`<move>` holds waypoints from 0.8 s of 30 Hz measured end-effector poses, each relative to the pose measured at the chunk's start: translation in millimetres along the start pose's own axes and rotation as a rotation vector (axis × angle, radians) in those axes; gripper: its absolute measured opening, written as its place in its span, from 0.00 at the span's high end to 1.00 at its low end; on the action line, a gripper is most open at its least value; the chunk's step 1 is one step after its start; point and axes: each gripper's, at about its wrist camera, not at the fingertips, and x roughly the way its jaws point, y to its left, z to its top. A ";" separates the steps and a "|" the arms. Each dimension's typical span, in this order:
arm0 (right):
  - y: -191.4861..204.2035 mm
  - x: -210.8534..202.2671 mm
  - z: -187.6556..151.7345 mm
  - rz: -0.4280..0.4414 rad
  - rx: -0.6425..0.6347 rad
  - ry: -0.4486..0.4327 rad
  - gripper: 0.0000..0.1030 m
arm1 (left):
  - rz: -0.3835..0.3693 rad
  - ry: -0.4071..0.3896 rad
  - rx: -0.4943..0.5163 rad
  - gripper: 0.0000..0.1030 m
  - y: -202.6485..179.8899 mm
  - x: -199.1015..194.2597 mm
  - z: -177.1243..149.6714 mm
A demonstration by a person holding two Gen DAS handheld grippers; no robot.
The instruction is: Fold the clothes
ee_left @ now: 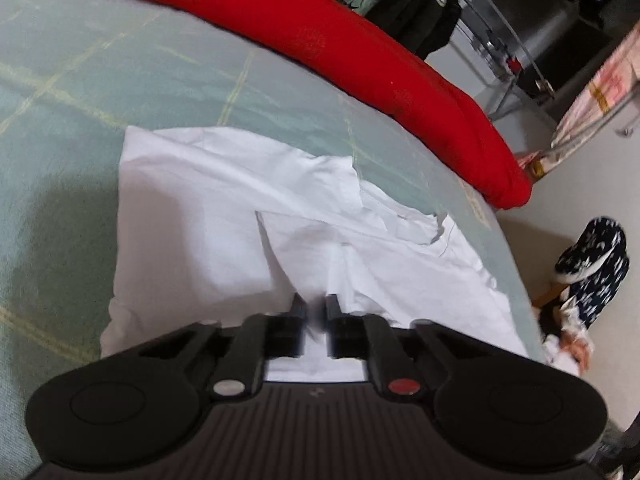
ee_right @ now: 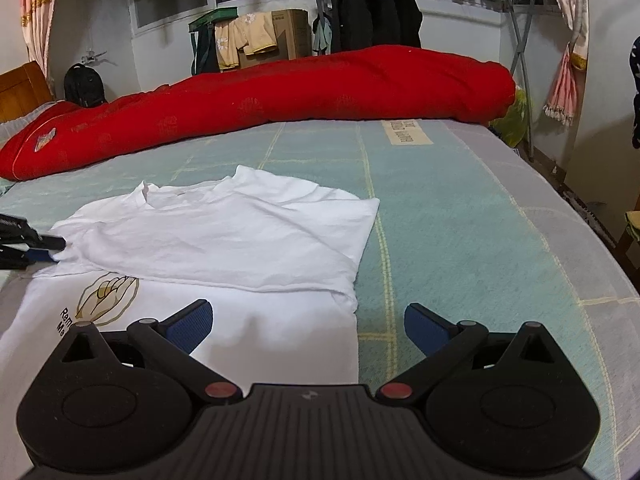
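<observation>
A: Item one, the garment?

B: White T-shirt (ee_right: 224,236), lying on the bed (ee_right: 460,220), left and centre of the right wrist view. One layer is already folded over across its upper part; a printed emblem (ee_right: 107,298) shows on the lower layer at lower left.

A: Item two, left gripper?

B: Left gripper (ee_left: 316,308), bottom centre of its own view, its fingers drawn nearly together over white cloth. In the right wrist view it enters at the left edge (ee_right: 48,248), pinching the shirt's outer edge, probably a sleeve end. My guess: it holds that edge to carry it inward for the next fold.

A: Item three, right gripper?

B: Right gripper (ee_right: 308,322), bottom of its view, fingers spread wide and holding nothing. It straddles the shirt's right edge, perhaps ready to take hold.

A: Other entries?

B: Red quilt (ee_right: 280,92), rolled along the far side of the bed, likely pushed back for folding room. Dark jackets (ee_right: 372,12) on a rack, top centre.
</observation>
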 end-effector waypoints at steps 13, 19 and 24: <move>1.9 8.4 20.6 0.068 0.005 -0.003 0.00 | 0.095 -0.064 0.116 0.67 -5.0 -25.5 11.4; 13.5 45.8 41.1 0.243 0.016 0.015 0.00 | 0.155 -0.156 0.290 0.47 -32.4 -33.9 2.6; 15.8 95.1 35.9 0.275 0.011 0.111 0.00 | 0.103 -0.050 0.375 0.41 -42.6 -8.9 -10.0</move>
